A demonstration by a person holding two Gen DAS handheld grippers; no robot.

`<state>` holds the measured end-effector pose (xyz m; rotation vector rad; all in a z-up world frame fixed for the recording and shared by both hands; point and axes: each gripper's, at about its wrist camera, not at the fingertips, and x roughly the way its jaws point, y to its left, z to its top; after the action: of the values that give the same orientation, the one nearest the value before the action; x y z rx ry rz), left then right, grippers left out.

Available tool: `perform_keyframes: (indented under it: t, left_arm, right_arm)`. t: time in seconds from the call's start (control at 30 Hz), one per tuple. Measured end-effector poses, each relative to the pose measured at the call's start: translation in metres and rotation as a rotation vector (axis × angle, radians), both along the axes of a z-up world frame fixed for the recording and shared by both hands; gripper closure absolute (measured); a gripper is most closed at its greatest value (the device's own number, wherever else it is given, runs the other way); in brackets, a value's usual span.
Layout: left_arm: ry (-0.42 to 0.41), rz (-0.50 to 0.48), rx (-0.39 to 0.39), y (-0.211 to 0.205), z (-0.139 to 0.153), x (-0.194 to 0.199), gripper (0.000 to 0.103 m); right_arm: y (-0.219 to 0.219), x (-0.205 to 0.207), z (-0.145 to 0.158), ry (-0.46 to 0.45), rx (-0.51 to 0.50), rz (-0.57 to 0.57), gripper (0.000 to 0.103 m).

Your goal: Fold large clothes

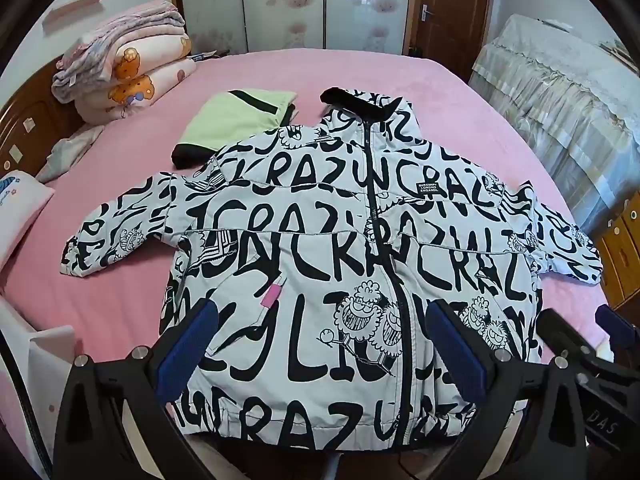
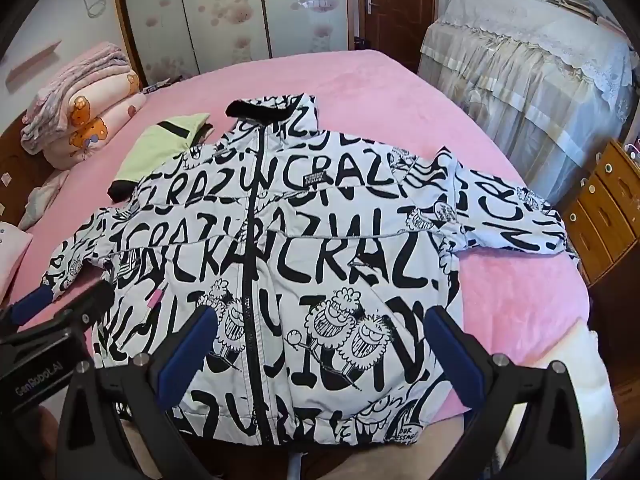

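On the pink bed the jacket lies front-up and zipped, collar away from us, both sleeves spread out to the sides. In the left wrist view our left gripper hangs over the lower front, fingers wide apart with nothing between them — no cloth touched. The left sleeve reaches toward the pillow side; a folded green garment sits just beside that shoulder, partly tucked under it, and a stack of quilts lies well beyond.

In the right wrist view the right gripper hovers over the hem area near the cartoon faces, fingers likewise spread and empty. The right sleeve stretches out flat toward the drawers.

We judge folding has not begun. To do it well, we should each take a sleeve near the cuff, pinch a single clean layer, and bring it across the chest square to the zip — keeping the puffy fabric smoothed, and the left fold clear of the green garment.
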<state>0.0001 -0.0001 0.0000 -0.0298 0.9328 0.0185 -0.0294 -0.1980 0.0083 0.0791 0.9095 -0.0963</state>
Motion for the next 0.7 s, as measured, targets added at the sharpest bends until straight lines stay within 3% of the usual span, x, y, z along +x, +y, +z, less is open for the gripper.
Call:
perform_keyframes:
  t: [0.7]
  left_arm:
    - [0.003, -0.009, 0.019, -0.013, 0.007, -0.006, 0.000]
  right_arm:
    - [-0.003, -0.005, 0.016, -0.044, 0.016, 0.032, 0.000]
